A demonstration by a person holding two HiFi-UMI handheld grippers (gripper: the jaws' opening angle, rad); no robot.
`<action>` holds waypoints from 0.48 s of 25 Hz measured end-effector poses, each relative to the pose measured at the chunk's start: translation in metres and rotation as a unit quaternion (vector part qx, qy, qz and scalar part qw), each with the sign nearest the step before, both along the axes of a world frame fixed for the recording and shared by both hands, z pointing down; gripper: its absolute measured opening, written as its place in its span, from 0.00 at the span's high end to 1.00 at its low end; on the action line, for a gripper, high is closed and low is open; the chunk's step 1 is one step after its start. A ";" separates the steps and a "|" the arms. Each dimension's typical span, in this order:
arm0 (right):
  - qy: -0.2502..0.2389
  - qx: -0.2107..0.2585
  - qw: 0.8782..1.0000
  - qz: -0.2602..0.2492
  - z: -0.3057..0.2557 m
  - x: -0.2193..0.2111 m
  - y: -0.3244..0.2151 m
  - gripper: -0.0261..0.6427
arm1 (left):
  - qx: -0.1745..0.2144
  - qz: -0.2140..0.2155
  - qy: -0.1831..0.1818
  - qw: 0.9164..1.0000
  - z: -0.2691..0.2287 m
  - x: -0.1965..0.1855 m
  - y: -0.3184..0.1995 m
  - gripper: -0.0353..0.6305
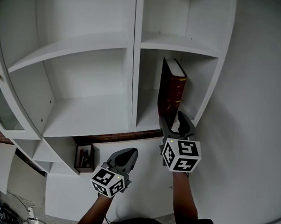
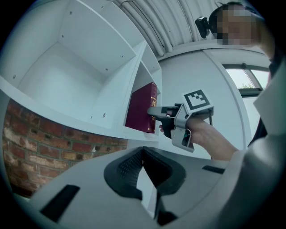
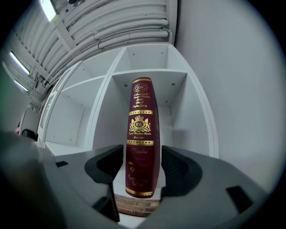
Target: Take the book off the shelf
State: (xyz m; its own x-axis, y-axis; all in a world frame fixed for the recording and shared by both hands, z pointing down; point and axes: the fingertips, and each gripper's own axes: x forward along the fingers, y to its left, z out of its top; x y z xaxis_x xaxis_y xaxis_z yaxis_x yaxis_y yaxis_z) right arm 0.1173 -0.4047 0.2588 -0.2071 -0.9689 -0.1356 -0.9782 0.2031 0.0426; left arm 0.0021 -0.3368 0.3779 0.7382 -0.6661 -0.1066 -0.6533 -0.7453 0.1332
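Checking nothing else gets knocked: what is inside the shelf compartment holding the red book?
Only the red book shows, upright, spine between the right gripper's parted jaws. The compartment floor behind the book is covered.

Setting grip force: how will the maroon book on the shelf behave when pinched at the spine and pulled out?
Probably stiff: the book shows a thick hardback spine, so it shouldn't flex. Likely hefty for its size, given that thickness. Apt to tip sideways: it stands upright alone in its shelf compartment, no neighbours propping it.
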 end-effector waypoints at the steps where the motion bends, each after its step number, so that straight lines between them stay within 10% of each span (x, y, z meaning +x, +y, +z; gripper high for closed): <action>1: 0.001 0.000 1.000 -0.001 -0.001 -0.001 -0.004 0.56 | -0.001 -0.001 0.000 1.000 0.000 0.000 -0.002 0.92; 12: 0.004 -0.006 1.000 0.004 -0.003 -0.006 -0.042 0.54 | -0.001 -0.023 0.000 1.000 0.003 -0.008 -0.023 0.92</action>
